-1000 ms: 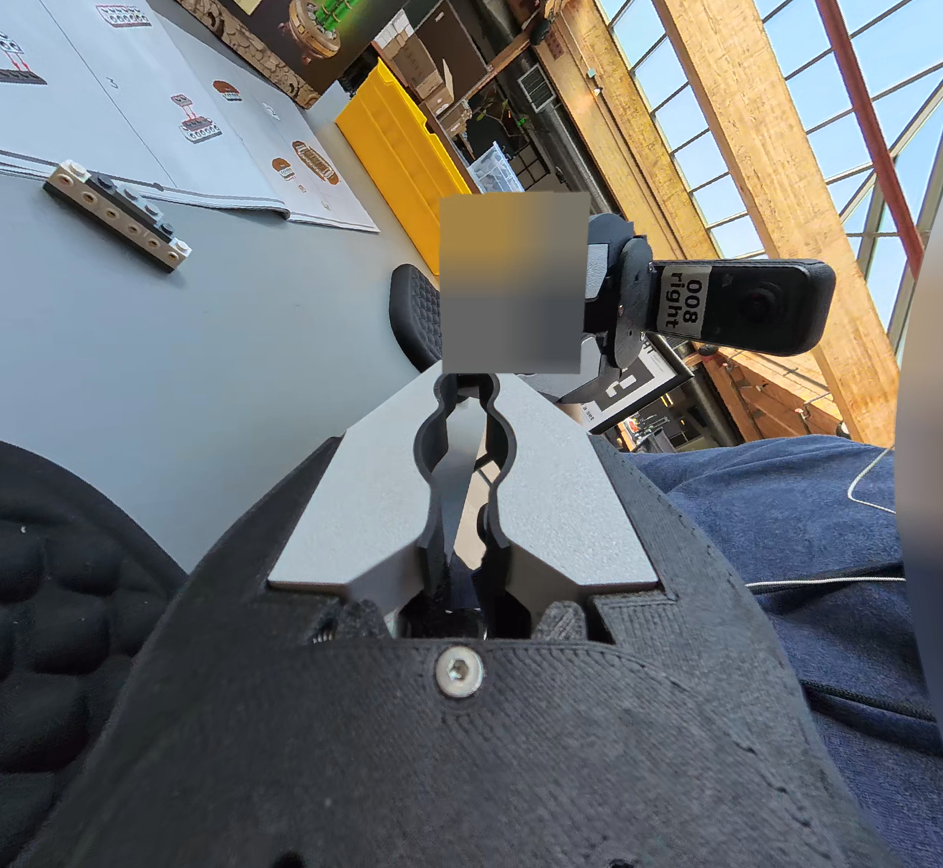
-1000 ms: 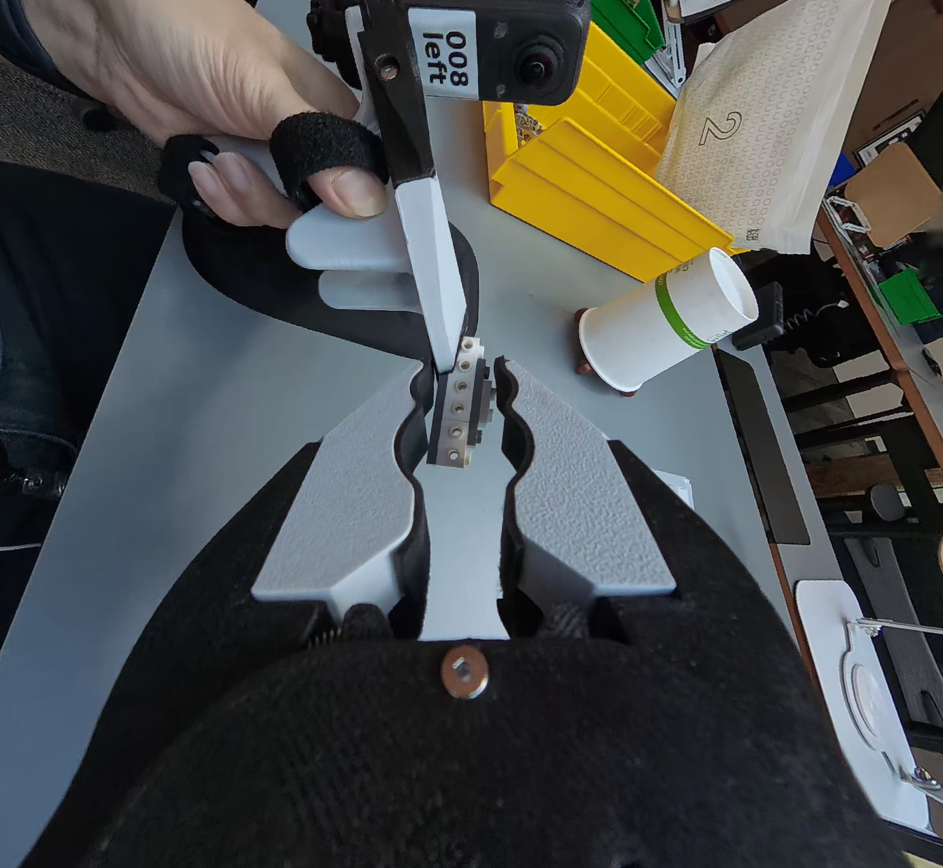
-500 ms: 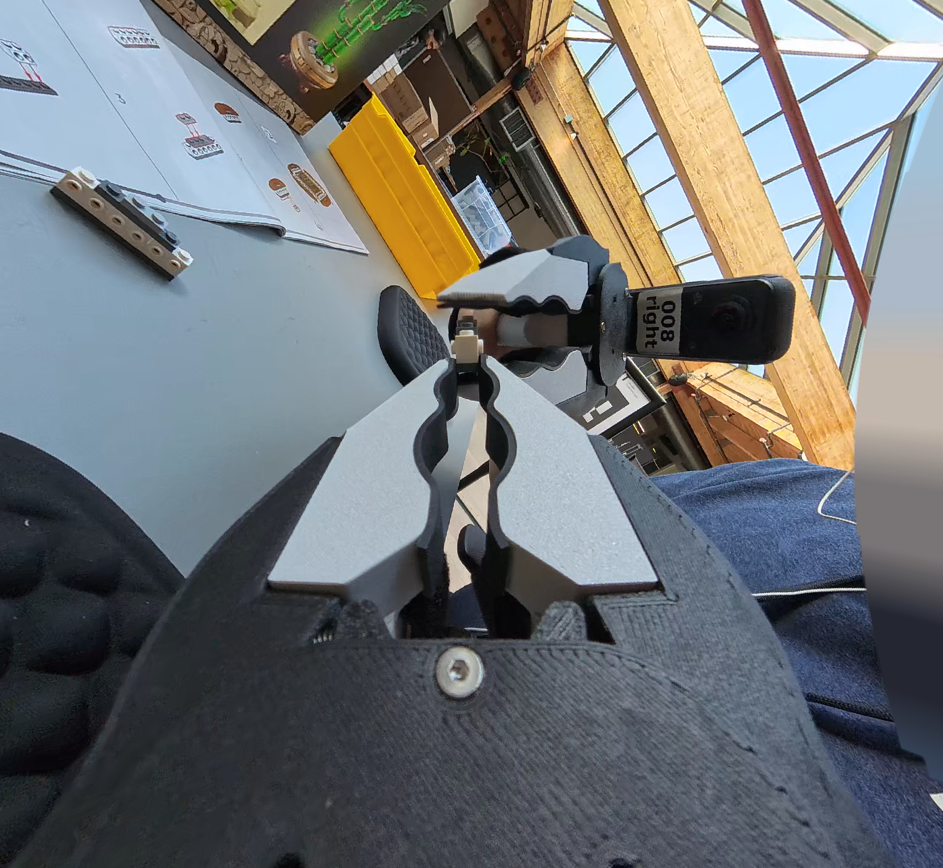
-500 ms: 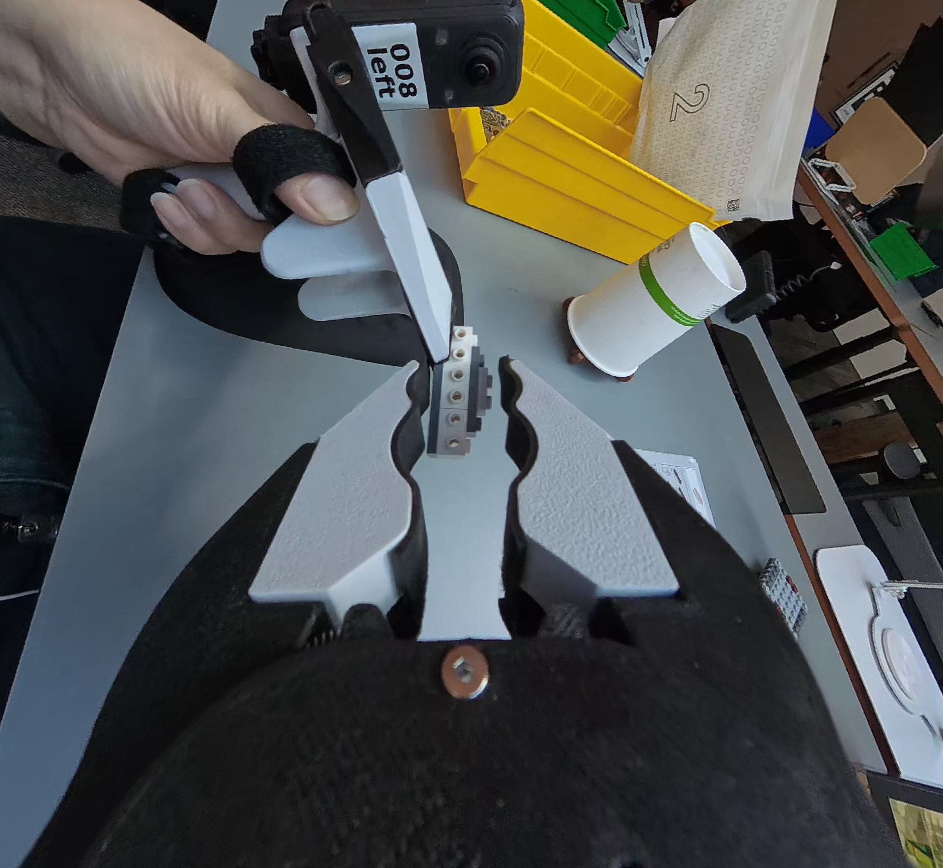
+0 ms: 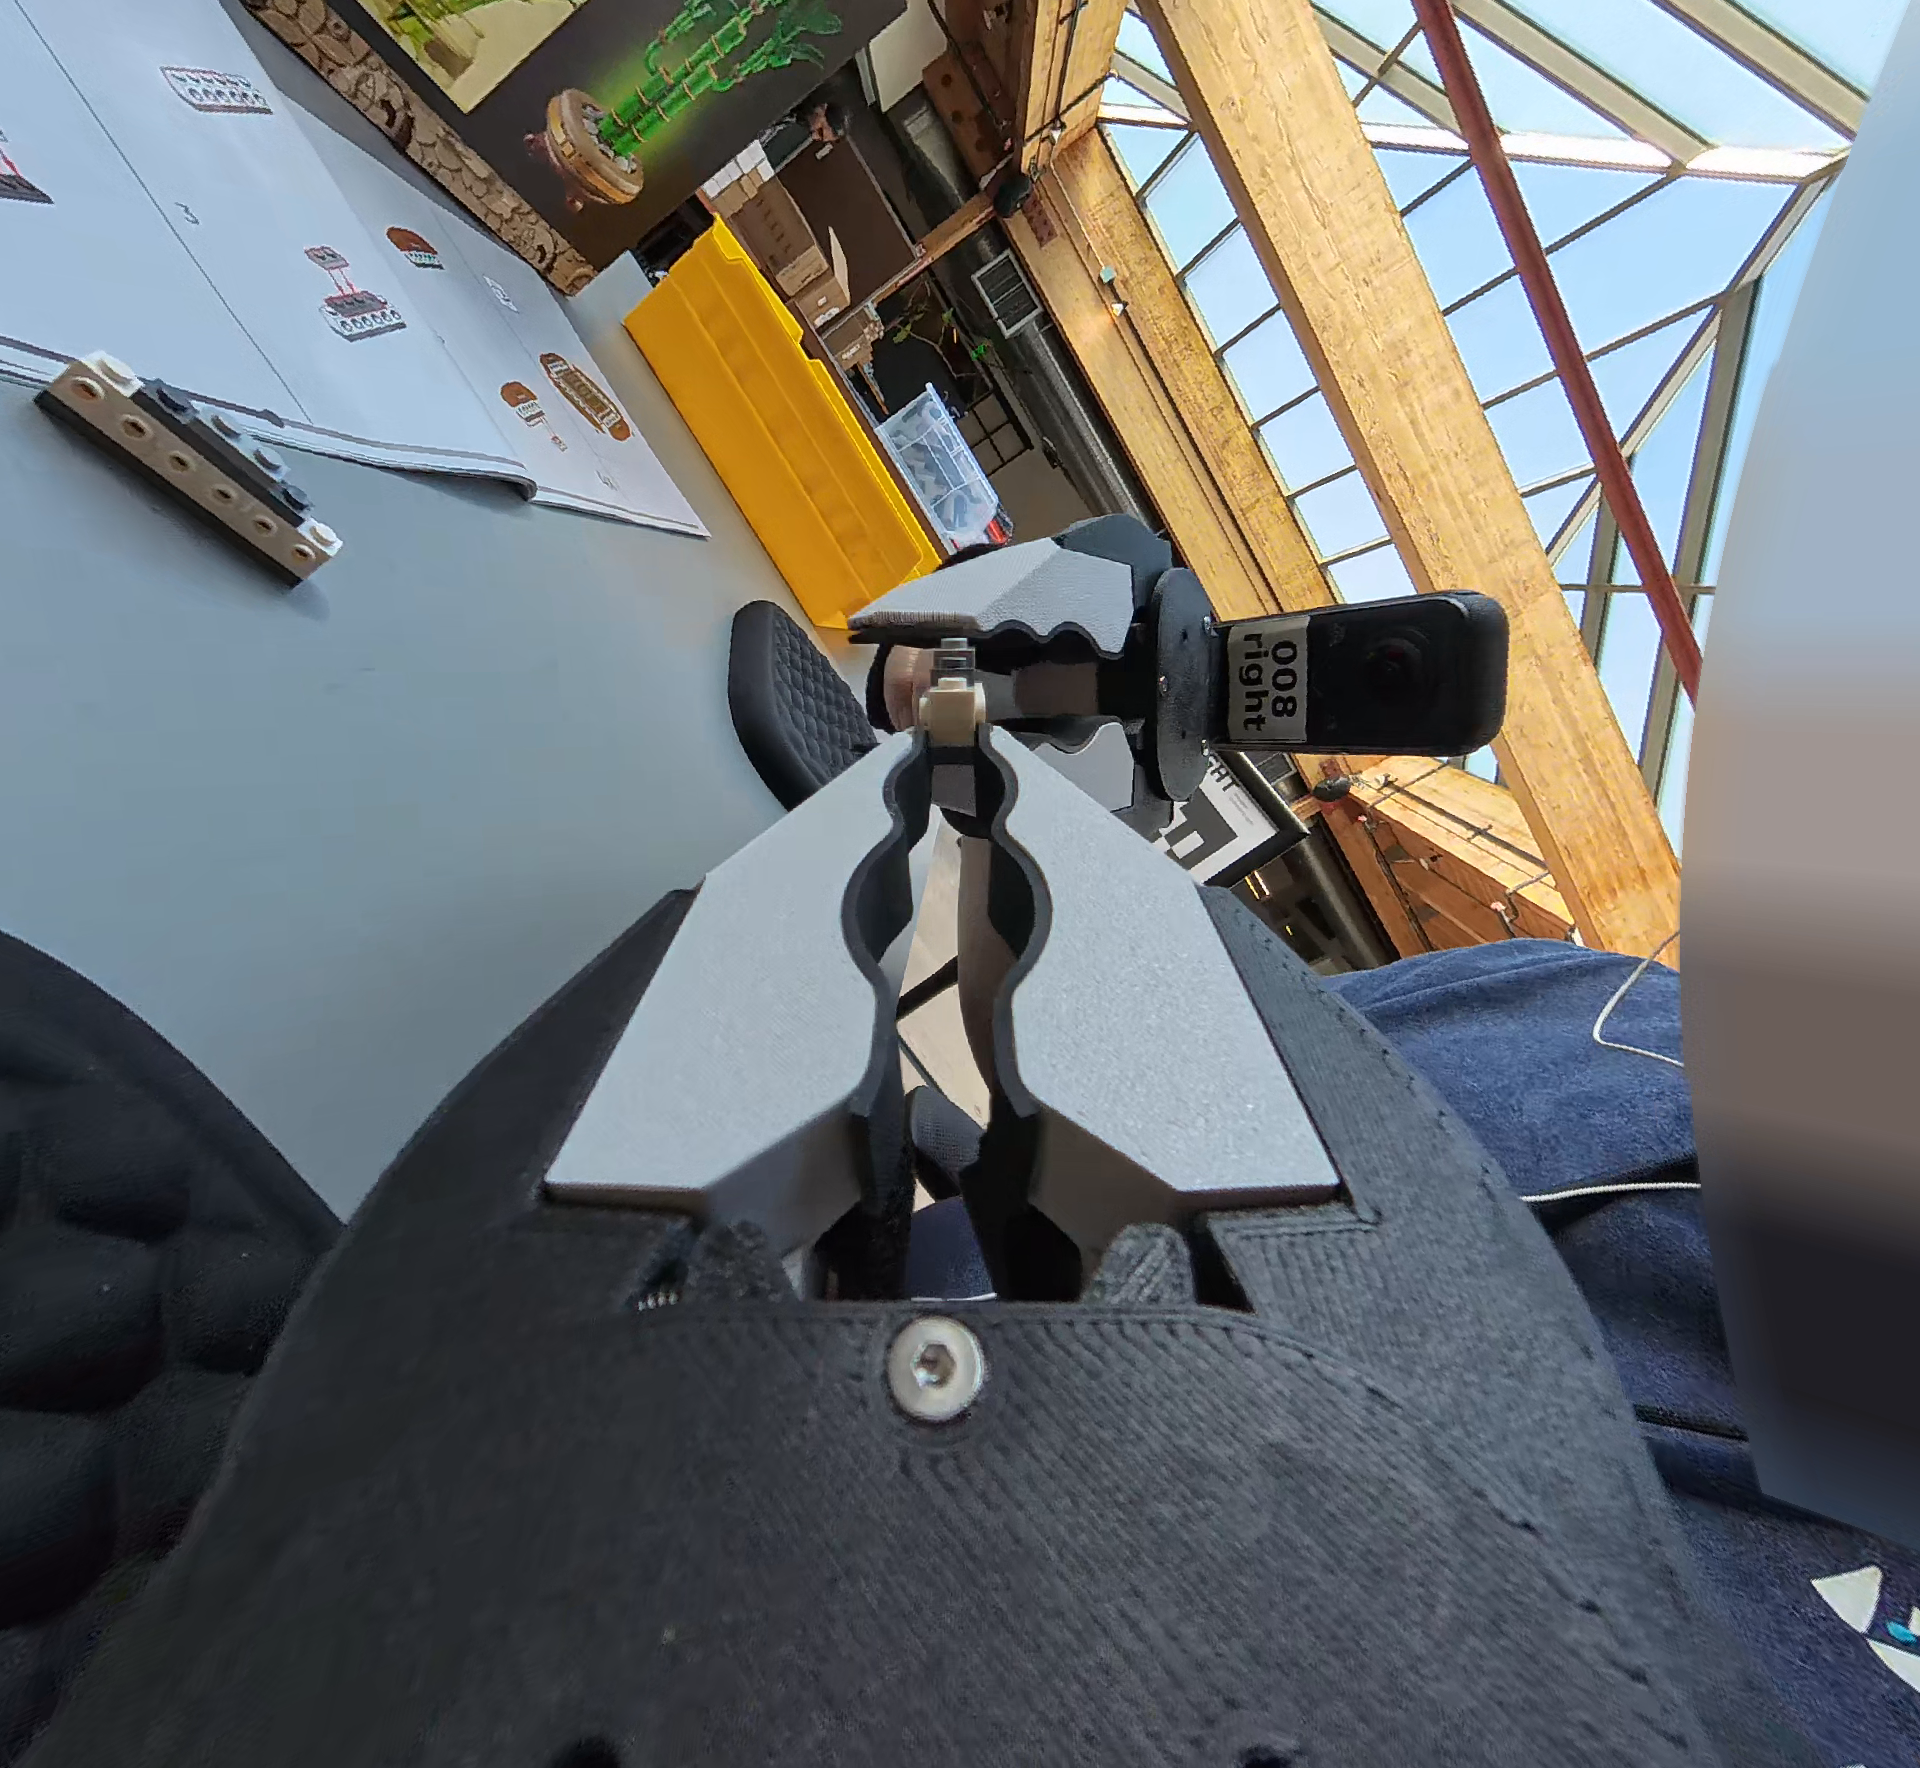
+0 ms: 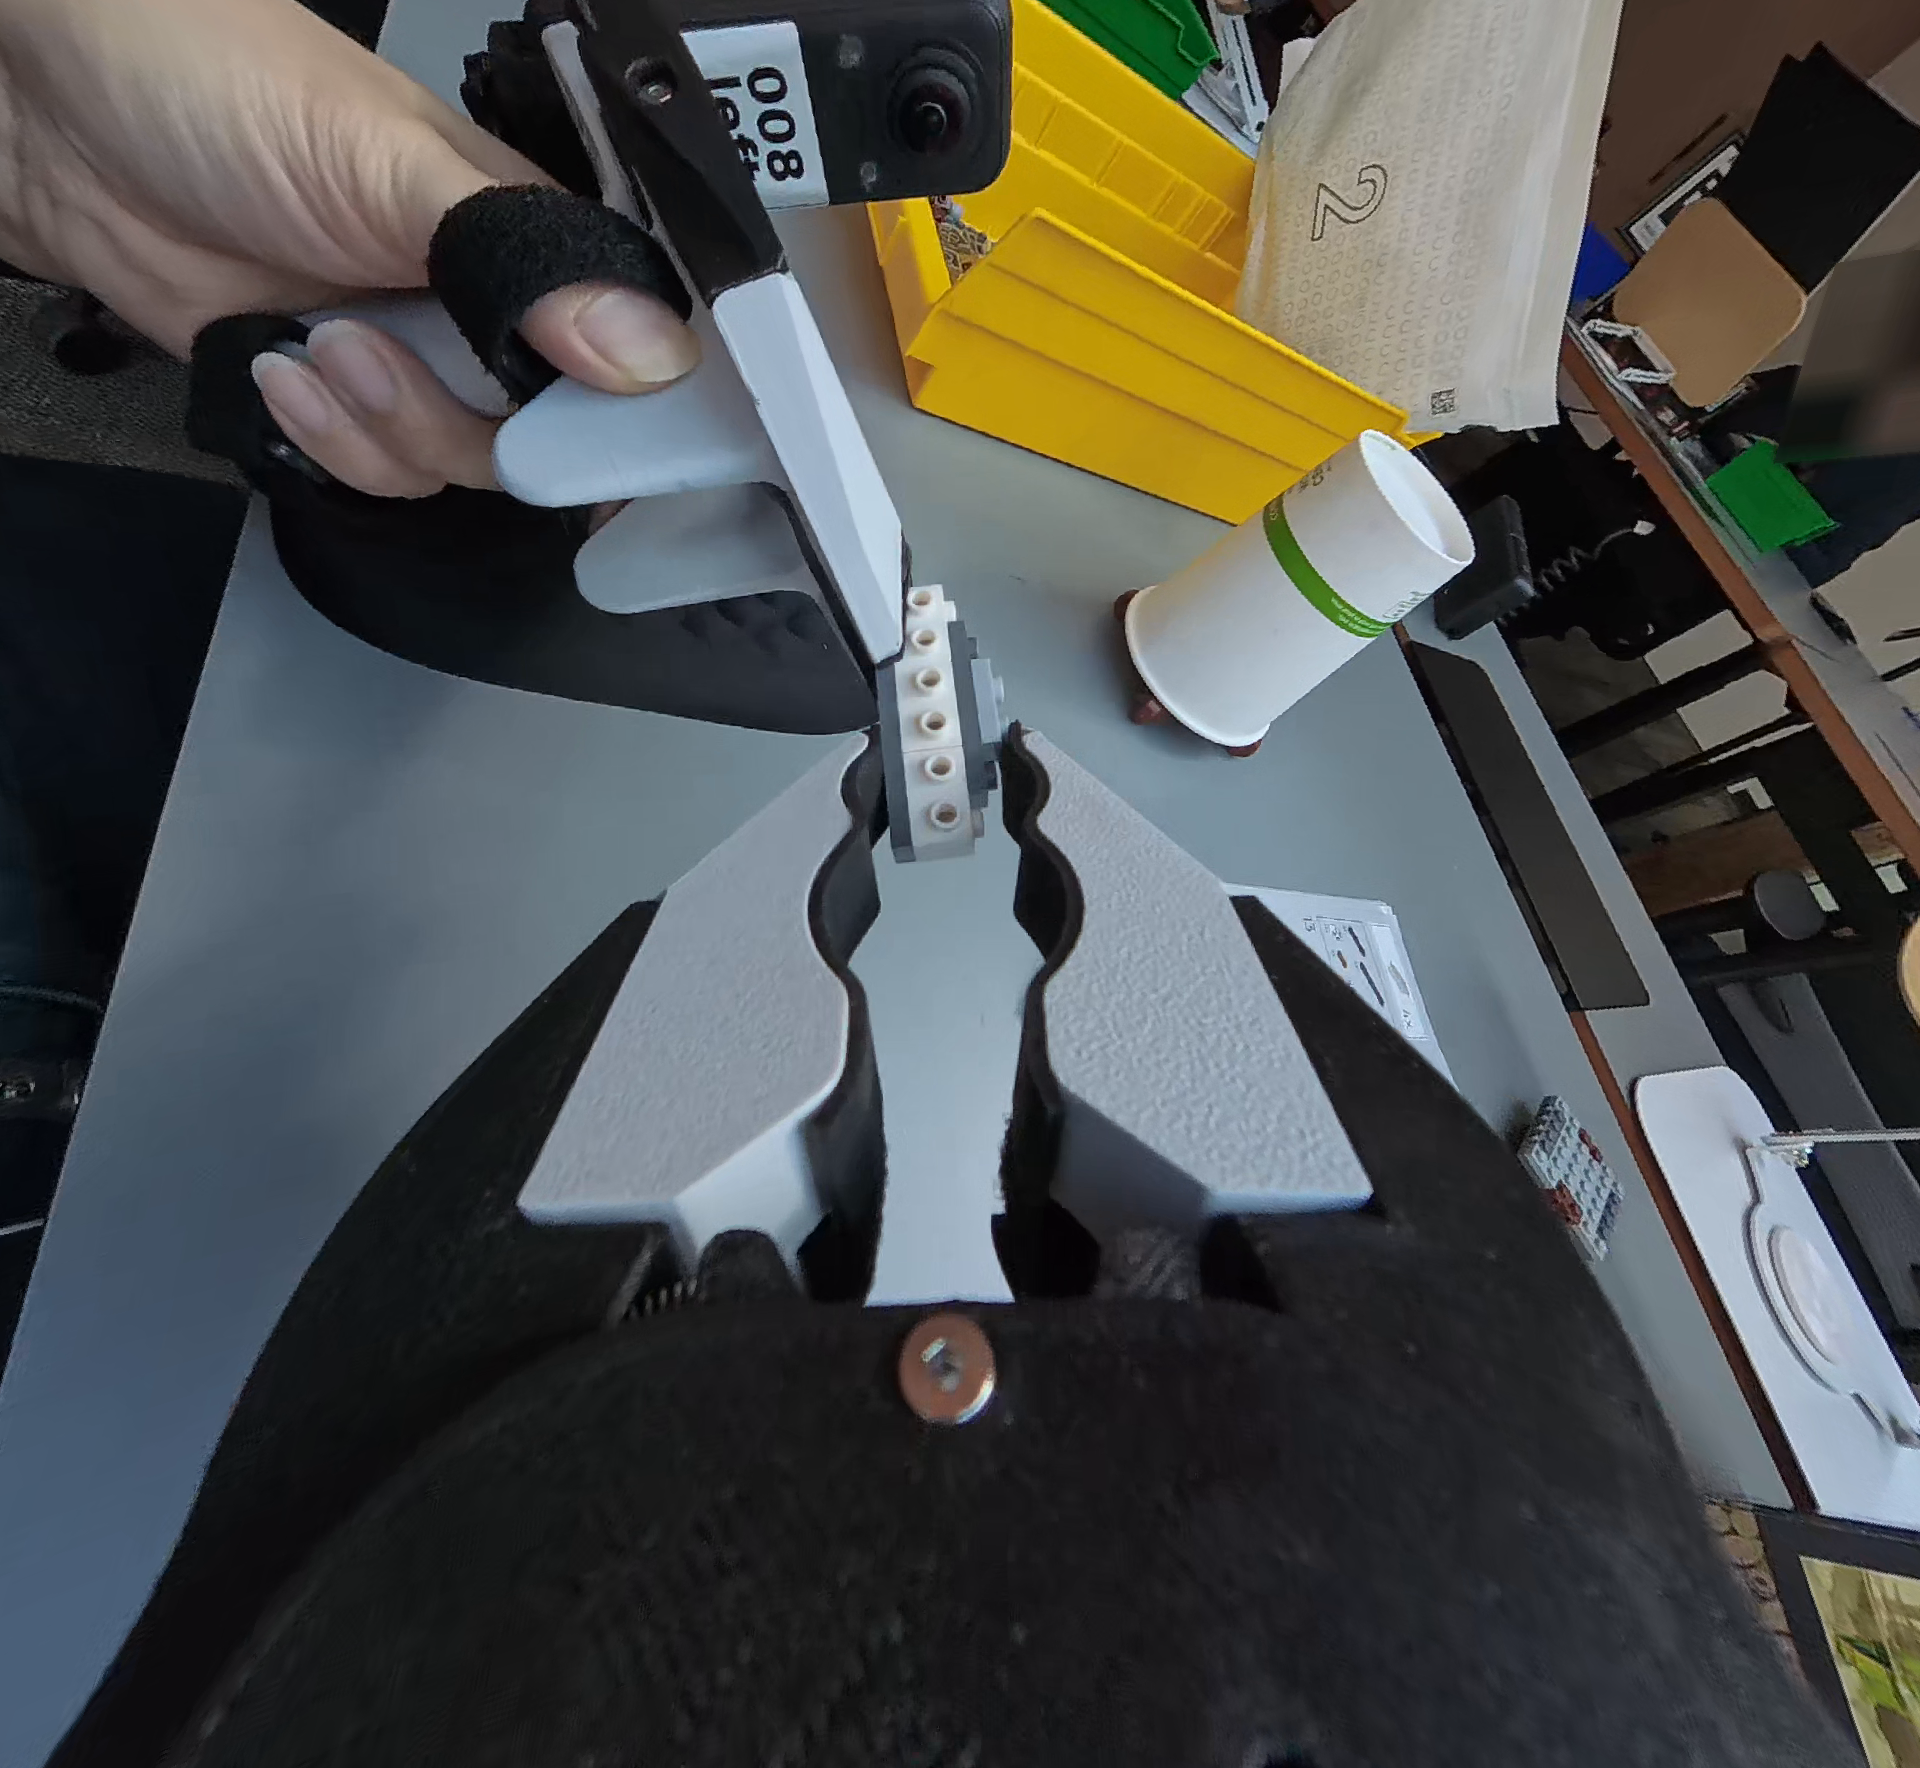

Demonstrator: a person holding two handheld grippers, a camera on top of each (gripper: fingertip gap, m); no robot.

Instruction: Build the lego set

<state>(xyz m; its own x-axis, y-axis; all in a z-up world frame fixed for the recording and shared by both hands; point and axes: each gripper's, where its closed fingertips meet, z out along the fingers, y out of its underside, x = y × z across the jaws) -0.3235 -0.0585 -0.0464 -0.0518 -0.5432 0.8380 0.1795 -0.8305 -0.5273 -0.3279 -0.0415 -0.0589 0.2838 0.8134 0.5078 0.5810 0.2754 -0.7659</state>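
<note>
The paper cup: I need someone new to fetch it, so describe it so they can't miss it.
Start at the yellow bins on the far side of the grey table. Just in front of them, to the right, stands the paper cup, upside down on small brown pieces. It is the only white cylinder there, with one green band.

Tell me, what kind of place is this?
Probably a workshop or lab in a loft-like building: a grey table with yellow storage bins, timber beams under a glass roof, and cluttered benches alongside.
</note>
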